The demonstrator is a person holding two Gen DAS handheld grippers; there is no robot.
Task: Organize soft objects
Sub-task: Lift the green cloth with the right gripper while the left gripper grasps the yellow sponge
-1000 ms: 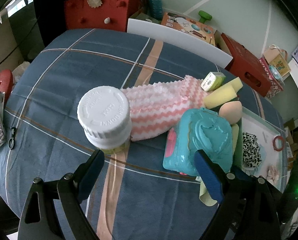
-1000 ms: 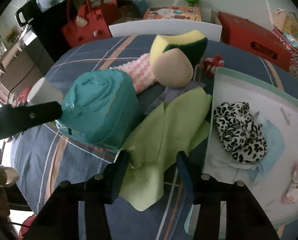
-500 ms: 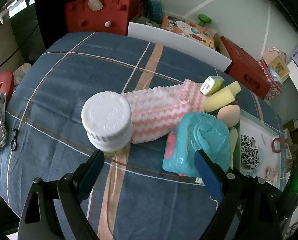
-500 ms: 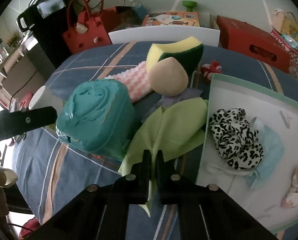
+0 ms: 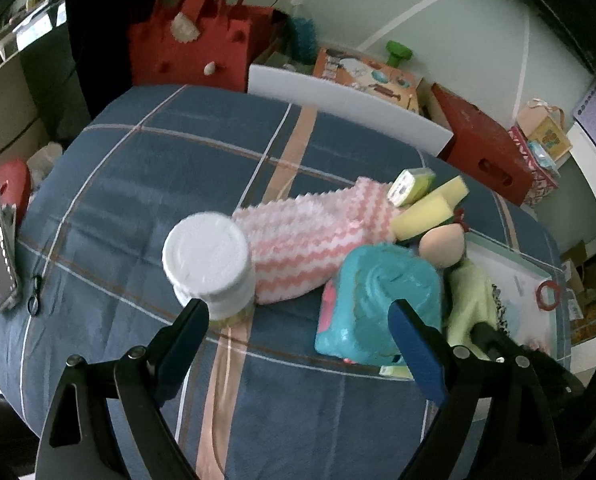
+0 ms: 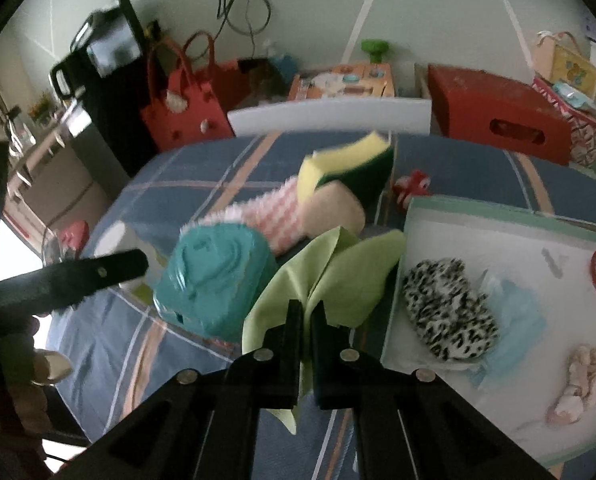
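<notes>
Your right gripper has its jaws pinched tight on the near edge of the green cloth, and the cloth bunches up between them with the rest trailing forward and up toward the beige sponge. The thing that matters for the next move: the white tray sits immediately to the right of the cloth, its near-left edge pretty much touching the fabric, so I'd guess it's a short sideways carry to the right rather than a reach forward. The tray already has the leopard scrunchie lying on something pale blue, so aim for bare tray if you can. Your left gripper hangs with its jaws wide open and empty, above the worktop, lined up between the white-lidded jar and the teal wipes pack, so it's clearly the farther hand from the tray. The cloth's far end looks like it may be tucked against the teal pack and the sponge, so it could drag them a bit when you lift. The pink zigzag cloth and the yellow sponge lie untouched behind.
</notes>
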